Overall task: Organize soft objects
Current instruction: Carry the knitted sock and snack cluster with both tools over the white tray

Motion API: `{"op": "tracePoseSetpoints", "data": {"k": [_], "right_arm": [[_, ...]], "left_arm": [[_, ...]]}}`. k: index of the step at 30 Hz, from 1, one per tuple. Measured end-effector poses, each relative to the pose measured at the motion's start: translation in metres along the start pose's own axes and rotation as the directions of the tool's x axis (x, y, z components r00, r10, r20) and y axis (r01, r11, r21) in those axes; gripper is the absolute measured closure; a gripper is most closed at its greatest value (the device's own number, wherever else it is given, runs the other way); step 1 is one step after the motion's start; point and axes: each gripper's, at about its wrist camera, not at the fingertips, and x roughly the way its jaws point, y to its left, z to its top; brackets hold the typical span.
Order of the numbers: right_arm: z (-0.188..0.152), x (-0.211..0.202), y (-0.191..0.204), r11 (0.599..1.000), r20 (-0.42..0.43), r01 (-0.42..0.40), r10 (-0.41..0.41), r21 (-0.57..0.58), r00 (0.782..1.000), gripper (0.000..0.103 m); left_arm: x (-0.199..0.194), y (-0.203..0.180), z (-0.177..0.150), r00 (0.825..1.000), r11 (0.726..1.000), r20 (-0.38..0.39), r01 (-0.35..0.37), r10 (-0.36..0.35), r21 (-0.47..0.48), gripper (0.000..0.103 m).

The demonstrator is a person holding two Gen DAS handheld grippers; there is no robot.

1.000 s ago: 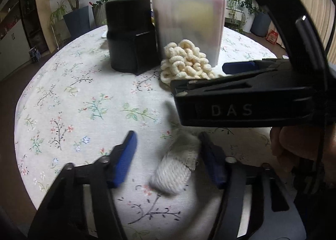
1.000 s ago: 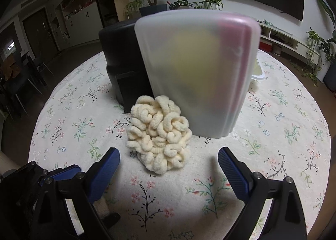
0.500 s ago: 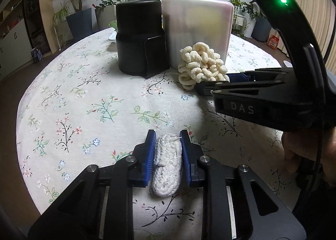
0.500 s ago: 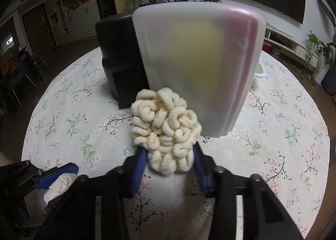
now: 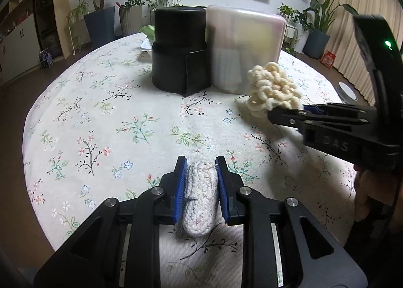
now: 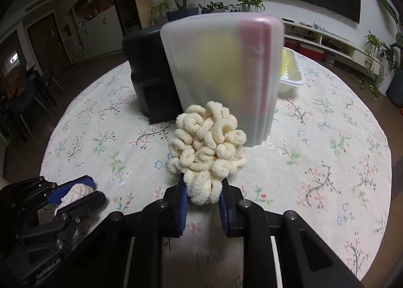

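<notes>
On a round table covered with a floral cloth (image 5: 105, 101), a person holds two black grippers with blue finger pads. The left gripper (image 5: 200, 188) has its fingers pressed in against a white braided rope piece (image 5: 200, 202), which sits lengthwise between the pads, its near end sticking out behind them over the cloth. The right gripper (image 6: 202, 196) pinches a cream loopy yarn bundle (image 6: 207, 147) by its lower end, so most of the bundle bulges out ahead of and above the fingertips. Whether the bundle rests on the cloth or is lifted clear of it cannot be told.

Beyond the right gripper's fingertips, just behind the bundle, stands a frosted translucent container (image 6: 224, 71), and a black container (image 6: 148, 74) stands beside it on its left. A pale tray (image 6: 292, 71) lies further back to the right. Seen from the left wrist, the right gripper reaches in from the right side, ahead of the left fingers.
</notes>
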Motion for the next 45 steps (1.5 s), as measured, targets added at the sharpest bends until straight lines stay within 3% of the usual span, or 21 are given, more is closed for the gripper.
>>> {"op": "tracePoseSetpoints", "data": {"k": [14, 26, 37, 45], "right_arm": [[-0.019, -0.044, -0.018, 0.999, 0.027, 0.013, -0.015, 0.048, 1.0, 0.08], [-0.019, -0.083, -0.065, 0.99, 0.044, 0.076, -0.082, 0.122, 0.996, 0.08], [0.016, -0.108, -0.13, 0.97, 0.078, 0.192, -0.205, 0.149, 0.976, 0.08], [0.08, -0.106, -0.175, 0.952, 0.092, 0.287, -0.297, 0.11, 0.95, 0.08]], "left_arm": [[-0.005, 0.008, 0.002, 1.0, 1.0, 0.0, -0.001, 0.001, -0.023, 0.082], [-0.012, 0.034, 0.022, 1.0, 0.999, 0.022, -0.019, 0.02, -0.049, 0.082], [-0.019, 0.098, 0.101, 0.994, 0.995, 0.081, -0.069, 0.075, -0.078, 0.082], [0.003, 0.129, 0.181, 0.989, 0.993, 0.1, -0.11, 0.113, -0.031, 0.082]]}}
